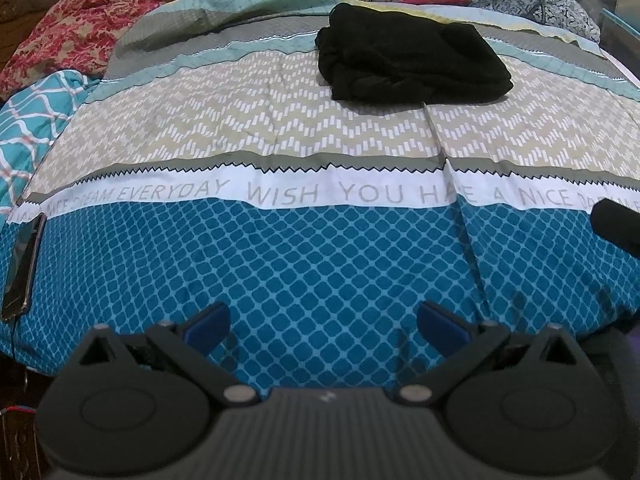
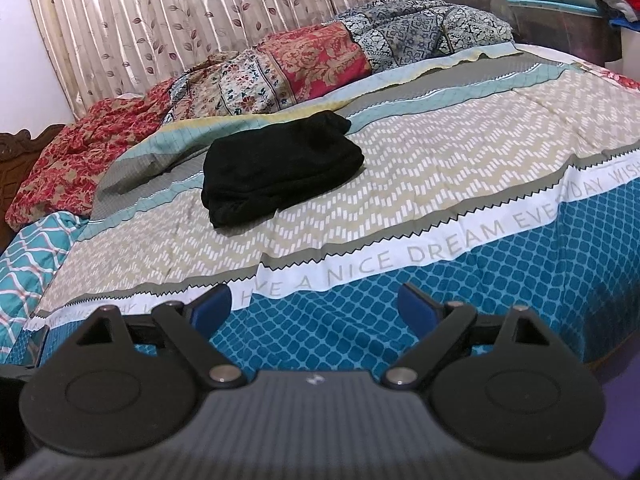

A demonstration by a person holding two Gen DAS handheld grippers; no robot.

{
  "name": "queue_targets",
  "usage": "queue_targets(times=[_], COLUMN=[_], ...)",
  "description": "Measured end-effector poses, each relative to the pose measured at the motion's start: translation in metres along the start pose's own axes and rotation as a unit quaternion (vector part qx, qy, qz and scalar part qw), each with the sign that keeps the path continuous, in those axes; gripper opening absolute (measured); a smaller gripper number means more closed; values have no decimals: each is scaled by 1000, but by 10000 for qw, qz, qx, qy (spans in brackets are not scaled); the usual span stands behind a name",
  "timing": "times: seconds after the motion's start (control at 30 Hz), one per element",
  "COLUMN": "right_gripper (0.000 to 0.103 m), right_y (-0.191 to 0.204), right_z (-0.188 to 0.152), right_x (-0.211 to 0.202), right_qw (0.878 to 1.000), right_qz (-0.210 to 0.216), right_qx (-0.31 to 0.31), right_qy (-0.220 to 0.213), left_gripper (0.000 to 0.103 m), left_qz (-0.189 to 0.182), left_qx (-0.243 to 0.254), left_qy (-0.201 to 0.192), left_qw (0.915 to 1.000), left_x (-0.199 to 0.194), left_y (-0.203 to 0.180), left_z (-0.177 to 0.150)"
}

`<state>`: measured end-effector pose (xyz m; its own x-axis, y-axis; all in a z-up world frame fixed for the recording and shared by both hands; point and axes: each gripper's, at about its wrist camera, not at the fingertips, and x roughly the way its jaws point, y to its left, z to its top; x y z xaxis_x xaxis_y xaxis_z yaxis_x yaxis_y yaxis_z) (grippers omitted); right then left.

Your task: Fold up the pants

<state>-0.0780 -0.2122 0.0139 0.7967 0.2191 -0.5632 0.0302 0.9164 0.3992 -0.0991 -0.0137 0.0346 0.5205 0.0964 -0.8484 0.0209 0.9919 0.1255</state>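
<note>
Task's thing: a black, soft knit pair of pants (image 1: 412,60), gathered into a thick compact bundle, lies on the patterned bedspread with blue lattice, white lettered band and beige zigzag stripes (image 1: 320,248).
Place: in the left wrist view the bundle sits at about 1 o'clock, far up the bed on the beige and grey stripes; in the right wrist view (image 2: 280,168) it sits at about 11 o'clock. It is well apart from both claws.
Left gripper (image 1: 322,322): released, blue pads spread wide, nothing between them, hovering over the blue lattice at the near edge of the bed.
Right gripper (image 2: 316,306): likewise released and empty, over the lettered band and lattice.
Progress: the pants look already folded into a squarish stack, with layered edges showing on the near side; I judge the folding done or nearly so, perhaps only tidying left.
Long axis: in the left wrist view it runs roughly 10 o'clock to 4 o'clock, though the bundle is nearly as wide as long.
Pointing: waistband and hems cannot be told apart.
Surroundings: a red floral quilt (image 1: 80,28) is heaped at 10 o'clock, and a dark phone (image 1: 22,268) lies at the 9 o'clock edge.
</note>
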Motion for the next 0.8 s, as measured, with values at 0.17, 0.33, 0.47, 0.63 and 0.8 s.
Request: queue_targets(times=[0.17,0.33,0.47,0.63,0.8], right_gripper=[92,92,92,92,92], right_y=[-1,-1,-2,-3,-3], right_z=[-1,-2,-2,-3,-3], right_x=[2,3,3,4,4], right_qw=[10000,9999,9999,9998,9998], right_qz=[-4,7,16,11,12], right_qx=[37,50,55,82,85], right_qy=[55,107,131,158,162], left_gripper=[103,103,103,103,103], left_qz=[-32,-69,-119,-128,-125], left_qx=[15,7,18,52,57], left_qy=[69,136,187,219,227], left_qw=[10000,9999,9998,9997,9996], left_x=[3,6,7,9,9], left_y=[0,0,-1,-3,-3], left_z=[-1,-3,-3,-4,-4])
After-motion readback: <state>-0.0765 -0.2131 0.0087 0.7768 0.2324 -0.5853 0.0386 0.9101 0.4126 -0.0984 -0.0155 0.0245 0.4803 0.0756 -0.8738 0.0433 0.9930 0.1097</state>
